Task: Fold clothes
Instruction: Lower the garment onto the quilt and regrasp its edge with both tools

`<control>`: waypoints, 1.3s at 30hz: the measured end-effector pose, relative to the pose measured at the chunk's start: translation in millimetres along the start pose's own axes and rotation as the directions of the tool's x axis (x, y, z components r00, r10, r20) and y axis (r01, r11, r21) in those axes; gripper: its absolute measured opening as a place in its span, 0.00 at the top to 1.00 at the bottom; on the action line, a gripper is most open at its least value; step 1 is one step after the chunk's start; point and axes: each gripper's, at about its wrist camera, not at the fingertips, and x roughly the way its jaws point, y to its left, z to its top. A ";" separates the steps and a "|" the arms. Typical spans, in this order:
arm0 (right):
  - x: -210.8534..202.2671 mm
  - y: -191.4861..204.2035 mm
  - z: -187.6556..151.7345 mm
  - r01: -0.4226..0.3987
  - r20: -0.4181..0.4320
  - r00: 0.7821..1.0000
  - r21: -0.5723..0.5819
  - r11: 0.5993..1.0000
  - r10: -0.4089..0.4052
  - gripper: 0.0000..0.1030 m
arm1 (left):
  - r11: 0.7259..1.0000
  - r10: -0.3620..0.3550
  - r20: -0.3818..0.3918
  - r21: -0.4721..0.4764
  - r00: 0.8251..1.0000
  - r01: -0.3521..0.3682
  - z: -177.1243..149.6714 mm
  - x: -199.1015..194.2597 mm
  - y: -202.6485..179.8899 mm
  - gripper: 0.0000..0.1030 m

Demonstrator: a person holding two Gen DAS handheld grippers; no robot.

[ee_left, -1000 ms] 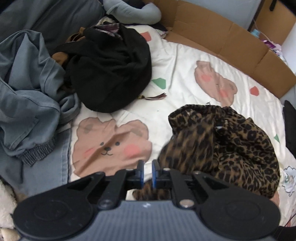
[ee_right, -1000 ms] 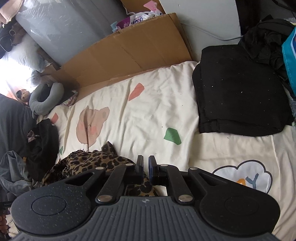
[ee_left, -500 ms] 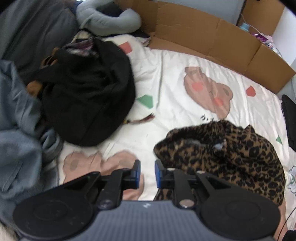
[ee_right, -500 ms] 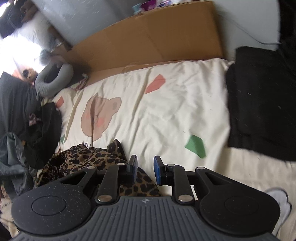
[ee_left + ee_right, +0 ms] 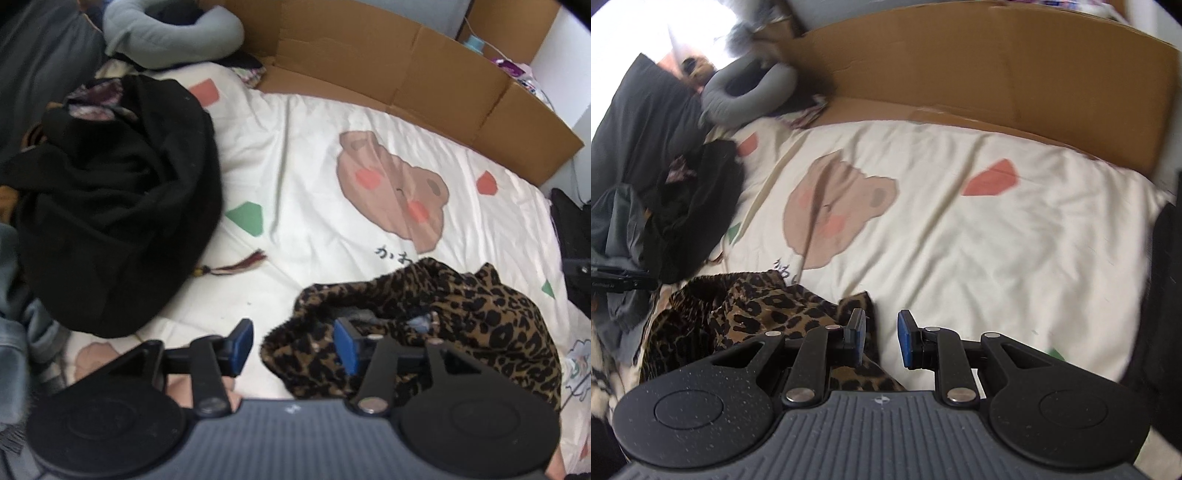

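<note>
Leopard-print garment (image 5: 461, 325) lies crumpled on the bedsheet (image 5: 314, 177), at your five o'clock in the left view and eight o'clock in the right. Your left gripper (image 5: 293, 341) is spread wide over its near edge; your right gripper (image 5: 881, 338) is parted, holding nothing. Pinch blindly into that bunched cloth and you risk catching several layers, or the sheet beneath.

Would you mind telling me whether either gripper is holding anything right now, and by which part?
Nothing is held: the left gripper and the right gripper are both open beside the leopard-print garment.
</note>
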 end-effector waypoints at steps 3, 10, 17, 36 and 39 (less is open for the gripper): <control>15.5 8.9 6.5 -0.025 -0.021 0.999 -0.045 0.999 0.024 0.81 | 0.999 -0.024 -0.019 -0.023 1.000 0.023 -3.6 4.7 0.3 0.47; 41.3 18.7 8.0 -0.061 -0.044 0.997 -0.105 0.993 0.057 0.71 | 0.994 -0.086 -0.003 -0.072 0.996 0.086 -14.5 5.5 -4.7 0.43; 57.5 26.4 4.6 -0.068 -0.053 0.997 -0.107 0.992 0.063 0.70 | 0.993 -0.110 -0.007 -0.043 0.994 0.109 -31.2 12.7 -20.6 0.47; 67.0 33.4 0.9 -0.094 -0.047 0.995 -0.093 0.991 0.090 0.70 | 0.995 -0.061 -0.031 0.072 0.998 0.063 -56.1 27.2 -35.2 0.96; 69.4 36.2 6.1 -0.098 -0.046 0.995 -0.112 0.989 0.094 0.70 | 0.998 -0.050 -0.020 0.042 0.999 0.051 -58.6 17.5 -23.2 0.98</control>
